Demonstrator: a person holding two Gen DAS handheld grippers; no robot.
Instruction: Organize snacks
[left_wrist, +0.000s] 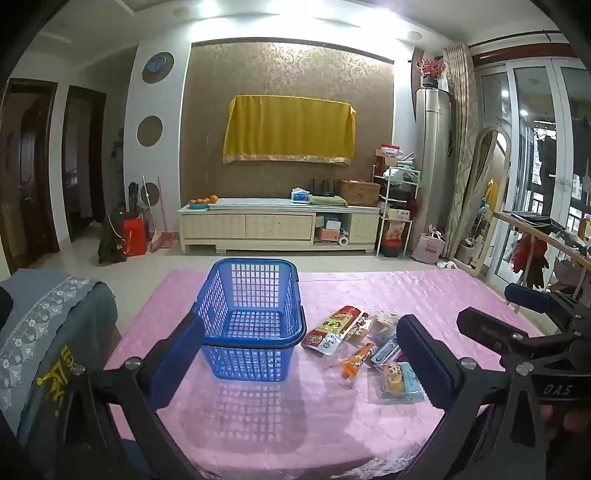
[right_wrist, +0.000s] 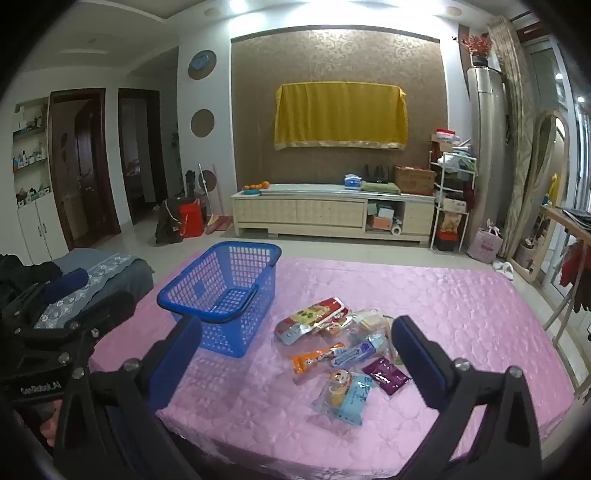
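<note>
Your left gripper (left_wrist: 301, 354) is spread wide with nothing between its blue pads, held low over the near edge of the pink-covered table (left_wrist: 424, 291); your right gripper (right_wrist: 297, 360) is just as wide and equally empty, its right pad beside the snack pile. Nearest you in that pile lies the light blue packet (right_wrist: 351, 400) with a cartoon face, and touching its right edge is the purple sachet (right_wrist: 386, 375). Just beyond them sit the orange stick packet (right_wrist: 314, 359) and the blue-and-white bar (right_wrist: 356, 355), side by side. Farther back the large red pouch (right_wrist: 308, 319) overlaps several clear-wrapped pieces you cannot tell apart. To the left of the pile, apart from it, stands the blue basket (left_wrist: 251, 291), upright, its handle folded down across the near rim and no snack inside. Past the table's far edge are the pale TV cabinet (left_wrist: 277, 225) and, on the wall above it, the yellow cloth (left_wrist: 290, 127).
</note>
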